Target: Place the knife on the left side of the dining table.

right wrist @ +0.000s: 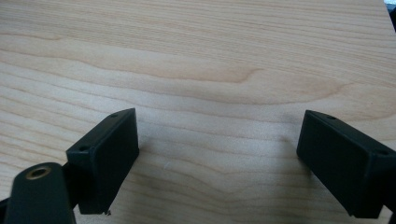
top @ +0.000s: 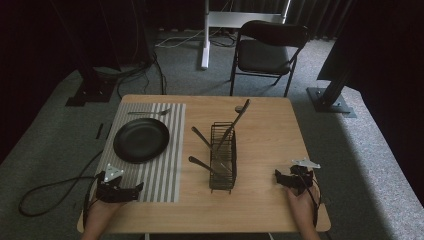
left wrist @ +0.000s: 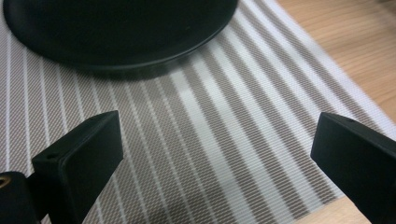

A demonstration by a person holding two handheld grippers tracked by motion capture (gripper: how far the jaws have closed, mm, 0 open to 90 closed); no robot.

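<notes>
A black plate (top: 141, 140) lies on a grey striped placemat (top: 165, 172) at the table's left, with a fork (top: 150, 112) on the mat's far end. A black wire caddy (top: 223, 155) at mid-table holds several dark utensils (top: 235, 122) that stick out. My left gripper (top: 131, 189) rests open on the mat's near end, just short of the plate (left wrist: 116, 32), nothing between its jaws. My right gripper (top: 280, 177) sits open over bare wood (right wrist: 210, 70) near the right front corner, empty too.
A small dark round thing (top: 238, 108) lies on the table behind the caddy. Beyond the table stand a black folding chair (top: 267, 50), a white stand (top: 205, 35) and loose cables on grey carpet. The table's front edge (top: 200, 227) is close to both hands.
</notes>
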